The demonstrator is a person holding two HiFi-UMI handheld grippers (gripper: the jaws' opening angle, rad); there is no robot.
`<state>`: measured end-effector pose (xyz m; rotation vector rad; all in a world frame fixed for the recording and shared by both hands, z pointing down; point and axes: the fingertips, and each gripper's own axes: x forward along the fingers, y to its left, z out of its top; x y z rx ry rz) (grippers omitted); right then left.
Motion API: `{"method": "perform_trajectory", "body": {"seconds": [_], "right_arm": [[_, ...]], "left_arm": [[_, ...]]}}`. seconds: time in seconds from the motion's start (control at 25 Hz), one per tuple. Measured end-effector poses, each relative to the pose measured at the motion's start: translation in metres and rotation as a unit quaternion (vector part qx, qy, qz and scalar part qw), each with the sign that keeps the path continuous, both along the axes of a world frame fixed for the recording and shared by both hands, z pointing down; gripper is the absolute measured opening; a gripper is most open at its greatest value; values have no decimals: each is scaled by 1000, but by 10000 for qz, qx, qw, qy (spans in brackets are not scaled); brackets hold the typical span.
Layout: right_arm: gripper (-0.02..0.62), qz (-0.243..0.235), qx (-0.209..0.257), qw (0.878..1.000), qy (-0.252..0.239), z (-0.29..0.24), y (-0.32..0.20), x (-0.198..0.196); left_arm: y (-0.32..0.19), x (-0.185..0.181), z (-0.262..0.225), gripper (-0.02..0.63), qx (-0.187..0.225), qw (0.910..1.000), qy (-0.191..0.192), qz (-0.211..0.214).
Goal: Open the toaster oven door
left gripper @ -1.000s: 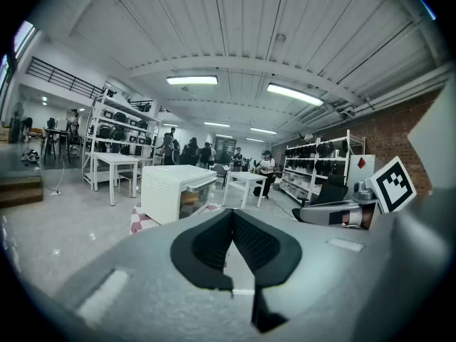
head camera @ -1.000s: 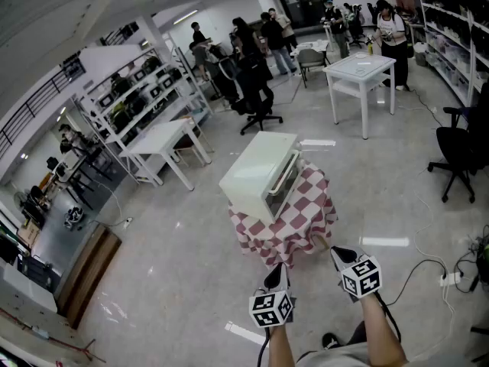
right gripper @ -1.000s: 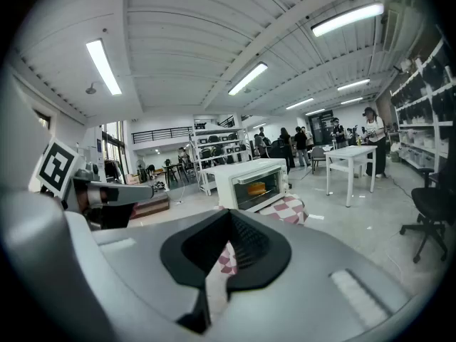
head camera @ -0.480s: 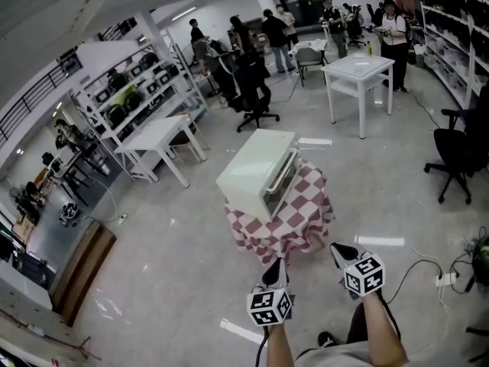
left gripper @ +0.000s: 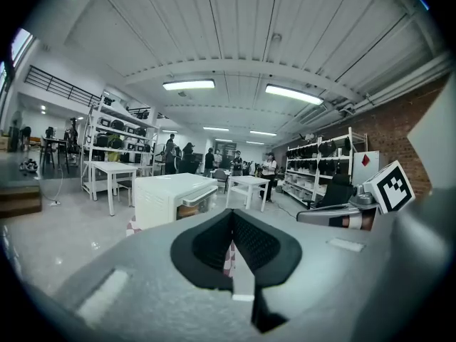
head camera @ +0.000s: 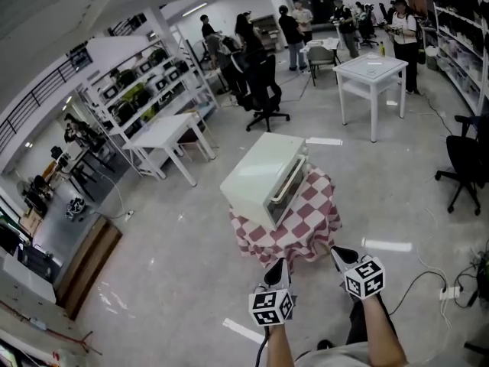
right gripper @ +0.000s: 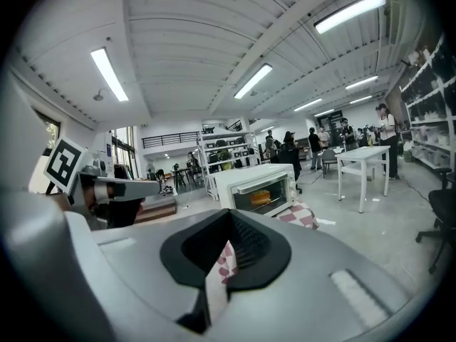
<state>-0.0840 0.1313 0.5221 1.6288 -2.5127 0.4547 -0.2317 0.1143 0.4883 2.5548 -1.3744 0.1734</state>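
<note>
Scene: we stand in a large workshop hall and look down at a small round table (head camera: 315, 222) draped in a red-and-white checked cloth.
Oven (head camera: 263, 176): it sits on that table, white, far from both our tools, its front turned to the right of the head view.
Door (right gripper: 264, 198): it stands closed, the handle (right gripper: 262, 182) running along its top edge. Through the glass we make out something orange inside.
Left gripper (head camera: 278, 266): we hold it low and near, its jaws clenched together on nothing, the tip aimed up the floor toward the table and well apart from it.
Right gripper (head camera: 340, 254): just to the right of the other one, its jaws likewise pressed together and empty. It is near the table's cloth but not touching it.
Arms: our two forearms enter from the near edge, one behind each marker cube.
Far side: a group of people (head camera: 294, 29) stands by a white table (head camera: 372, 69), with a black chair (head camera: 264, 90) in front of them.
Left side: shelving (head camera: 137, 98) lines the hall behind a long white table (head camera: 164, 134).
Right edge: another black chair (head camera: 467, 159), and a cable (head camera: 428, 270) trailing over the pale floor.
</note>
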Motion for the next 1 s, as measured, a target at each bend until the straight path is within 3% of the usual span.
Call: {"method": "perform_trajectory", "body": {"seconds": [0.36,0.6,0.8,1.0], "right_arm": [[2,-93,107,9993,-357,3,-90,44],[2,-383,-27,9991,-198,4,-140,66],[2,-609,-29,9962,-624,3,-175,89],[2,-955,-29,9953,-152,0,-203,105]], "left_arm": [[-85,44,9,6,-144,9997,-212,-17],[-143,74,1,6,-166,9995,-269,-7],[-183,102,7,6,-243,9992,-323,-39],[-215,128,1,6,-283,9989,-358,-99]]}}
